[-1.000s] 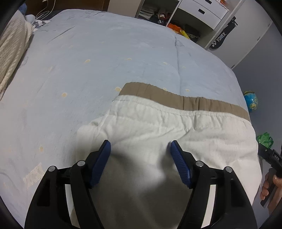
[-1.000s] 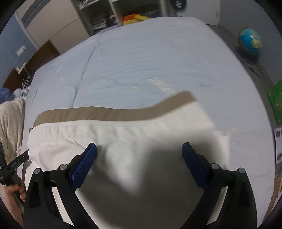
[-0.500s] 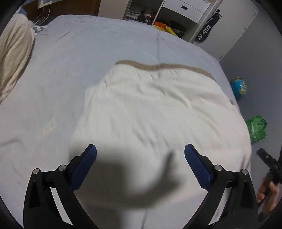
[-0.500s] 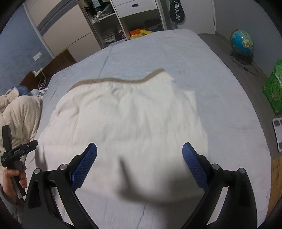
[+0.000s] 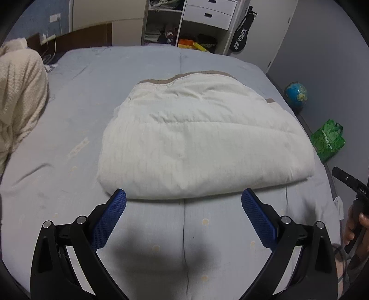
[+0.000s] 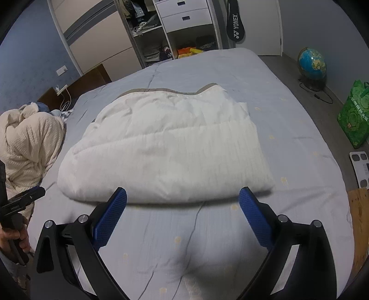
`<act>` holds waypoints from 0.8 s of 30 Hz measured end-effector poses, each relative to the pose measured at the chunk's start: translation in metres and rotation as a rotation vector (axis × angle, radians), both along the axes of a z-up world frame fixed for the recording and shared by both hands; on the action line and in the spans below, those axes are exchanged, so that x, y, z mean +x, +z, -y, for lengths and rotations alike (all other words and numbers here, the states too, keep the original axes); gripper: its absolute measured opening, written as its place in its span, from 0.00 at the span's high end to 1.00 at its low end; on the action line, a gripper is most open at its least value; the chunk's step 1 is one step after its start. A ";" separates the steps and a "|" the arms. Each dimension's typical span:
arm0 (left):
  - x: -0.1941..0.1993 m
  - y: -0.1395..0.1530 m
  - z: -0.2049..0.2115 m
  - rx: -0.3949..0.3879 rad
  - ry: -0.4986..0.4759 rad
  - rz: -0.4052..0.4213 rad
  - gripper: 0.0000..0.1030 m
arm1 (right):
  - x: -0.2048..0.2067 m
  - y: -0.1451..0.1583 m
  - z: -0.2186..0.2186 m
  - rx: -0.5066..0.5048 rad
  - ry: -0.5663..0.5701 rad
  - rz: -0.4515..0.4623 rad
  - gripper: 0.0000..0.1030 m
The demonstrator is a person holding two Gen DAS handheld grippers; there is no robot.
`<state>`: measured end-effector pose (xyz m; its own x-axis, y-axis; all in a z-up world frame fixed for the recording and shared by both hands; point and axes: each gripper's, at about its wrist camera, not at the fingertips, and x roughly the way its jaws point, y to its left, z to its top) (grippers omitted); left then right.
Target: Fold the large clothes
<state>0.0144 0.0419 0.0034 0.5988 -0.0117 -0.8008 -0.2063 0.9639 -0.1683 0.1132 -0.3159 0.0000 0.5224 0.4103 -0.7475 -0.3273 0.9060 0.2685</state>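
Both my grippers (image 5: 183, 203) (image 6: 183, 203) wide, empty | cream garment (image 5: 203, 143) folded on bed (image 5: 76, 97) | risk: puffy top layer springs open if I regrip only one layer

A bed (image 5: 69, 97) with a pale blue cover fills the middle of both views. Behind it, at the top of the frame, stand open shelves (image 6: 152, 39) and white drawers (image 6: 184, 13), with a racket bag (image 5: 242, 38) hanging to their right. The walls are blue-grey. At right a globe (image 6: 311, 63) and a green bag (image 6: 354, 117) sit on the grey floor. A cream blanket (image 5: 18, 92) is heaped at left.
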 end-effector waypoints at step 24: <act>-0.048 -0.023 0.071 0.106 -0.104 0.060 0.07 | -0.084 -0.003 -0.022 -0.094 0.074 0.057 0.09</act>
